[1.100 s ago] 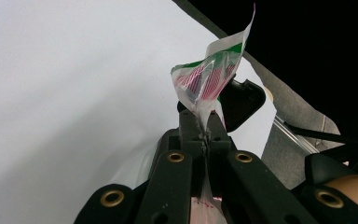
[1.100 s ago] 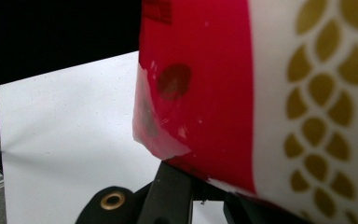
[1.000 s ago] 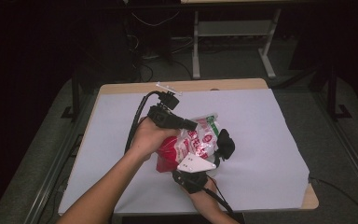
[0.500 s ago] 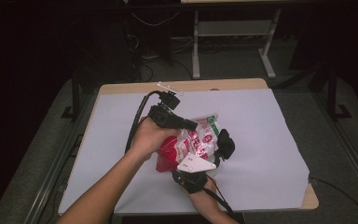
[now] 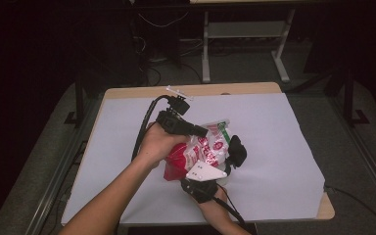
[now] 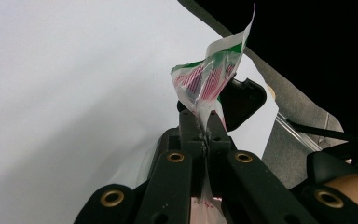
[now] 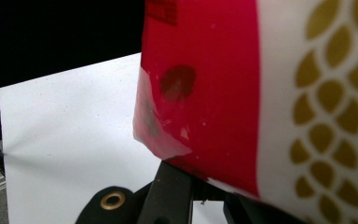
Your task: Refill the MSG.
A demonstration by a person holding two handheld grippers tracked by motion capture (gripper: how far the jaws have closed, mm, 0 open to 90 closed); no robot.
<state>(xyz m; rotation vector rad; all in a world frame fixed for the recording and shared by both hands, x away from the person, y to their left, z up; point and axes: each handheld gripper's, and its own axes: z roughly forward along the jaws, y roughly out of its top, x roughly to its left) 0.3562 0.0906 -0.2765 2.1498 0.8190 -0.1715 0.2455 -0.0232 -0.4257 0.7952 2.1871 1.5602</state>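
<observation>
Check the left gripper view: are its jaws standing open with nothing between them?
No, the left gripper has its jaws shut on the top edge of the plastic bag, which sticks up between them.

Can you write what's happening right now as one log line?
left hand-held gripper: shut on crinkly red-and-white plastic snack bag top | right hand-held gripper: shut on bag's lower edge | bag: held over white table sheet

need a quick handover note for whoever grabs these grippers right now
Left gripper: shut on the top edge of the plastic snack bag, pinching the film between its jaws.
Right gripper: shut on the bag's red lower part.
The bag is held up between both grippers over the white table cover, near its middle.
Done: both grips are set.
Left: the bag looks unopened; probably pull it apart next.
</observation>
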